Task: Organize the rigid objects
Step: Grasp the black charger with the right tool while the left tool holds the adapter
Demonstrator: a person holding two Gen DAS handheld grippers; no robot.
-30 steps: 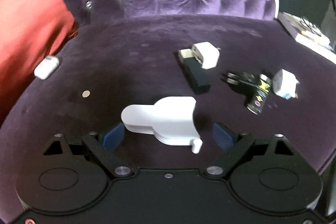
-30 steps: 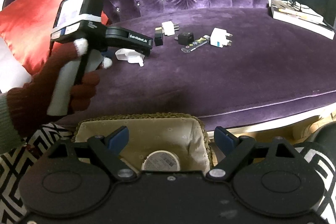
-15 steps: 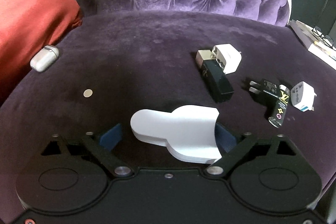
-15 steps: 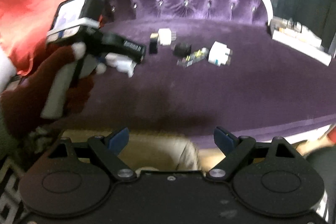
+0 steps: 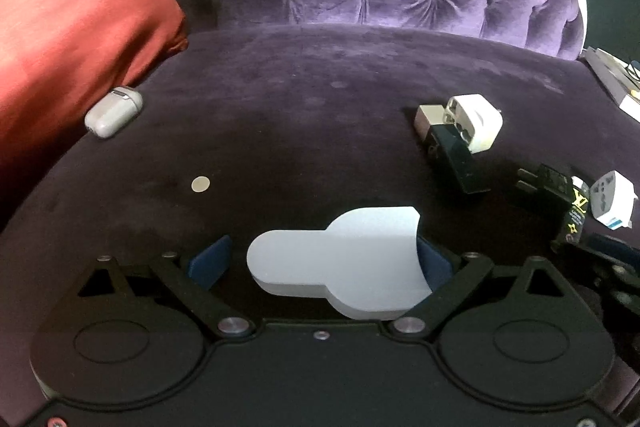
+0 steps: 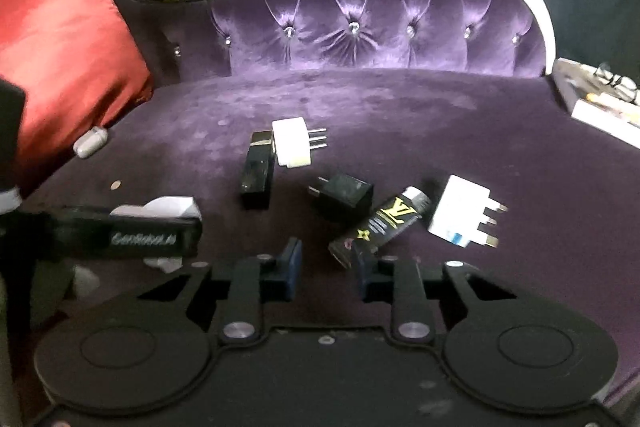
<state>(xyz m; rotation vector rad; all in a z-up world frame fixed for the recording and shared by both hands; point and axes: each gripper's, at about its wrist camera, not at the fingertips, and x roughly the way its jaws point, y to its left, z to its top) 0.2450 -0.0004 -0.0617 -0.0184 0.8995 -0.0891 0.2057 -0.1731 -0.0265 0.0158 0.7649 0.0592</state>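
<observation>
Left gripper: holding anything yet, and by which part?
Not clamped. The white flat piece lies between the open left gripper fingers: its wide rounded end meets the right pad, with a gap at the left pad.

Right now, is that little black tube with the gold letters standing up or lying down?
Lying down. The black tube rests on its side on the purple seat, slanted between the black charger and the white plug.

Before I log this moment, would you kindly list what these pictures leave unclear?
- Flat white plastic piece, left wrist view: near edge hidden behind the left tool.
- Black tube with gold logo, right wrist view: lower end hidden behind the right tool.
- Small silver disc: too small to identify.
</observation>
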